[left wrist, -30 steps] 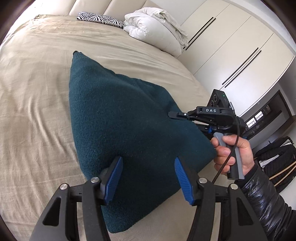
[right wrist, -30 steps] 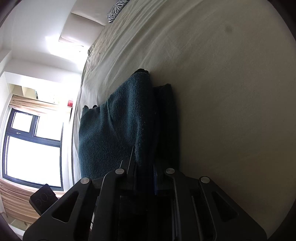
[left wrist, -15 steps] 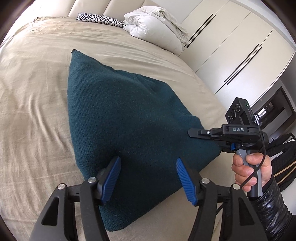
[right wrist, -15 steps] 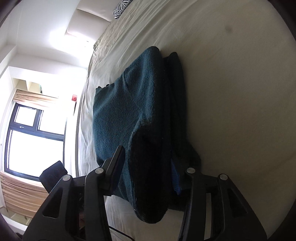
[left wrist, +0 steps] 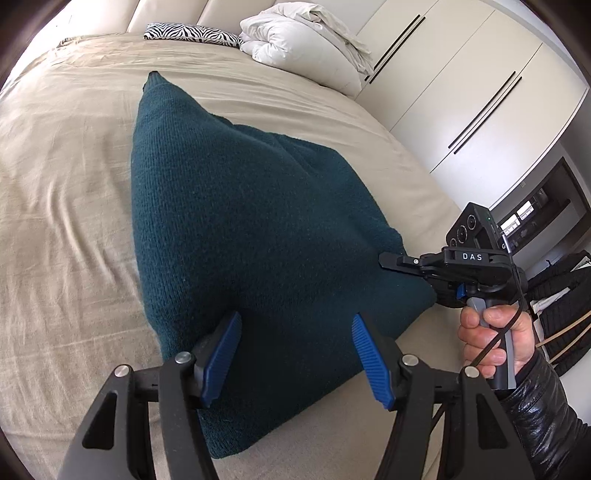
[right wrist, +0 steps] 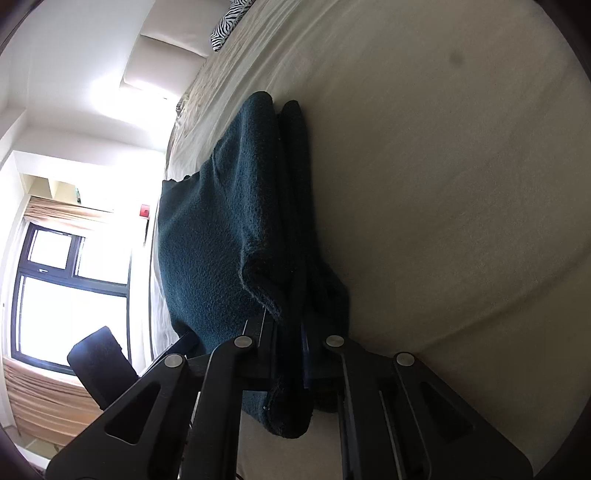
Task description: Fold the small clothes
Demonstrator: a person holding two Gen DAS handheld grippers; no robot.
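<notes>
- The dark teal knit sweater (left wrist: 258,236) is lying on the beige bed (left wrist: 66,206), already partly doubled over, with one pointy end reaching toward the zebra pillow (left wrist: 192,32) up at the head of the bed.
- The right gripper (right wrist: 291,354) is at the sweater's near right corner and its jaws have just been closing. They're now pinched tight on the stacked knit edge, so that corner is gripped.
- The left gripper (left wrist: 295,358) hangs over the sweater's near edge with its blue pads (left wrist: 221,354) apart and nothing between them but air.
- If I were doing this, I'd say get the left one onto the other near corner too, catching all the layers, then lift both evenly so the fold lands square rather than skewed.
- Containers: no basket or bin that I can see. Beyond the sweater there's only a white duvet (left wrist: 295,40) bundled beside the zebra pillow, and closed wardrobe doors (left wrist: 461,85).
</notes>
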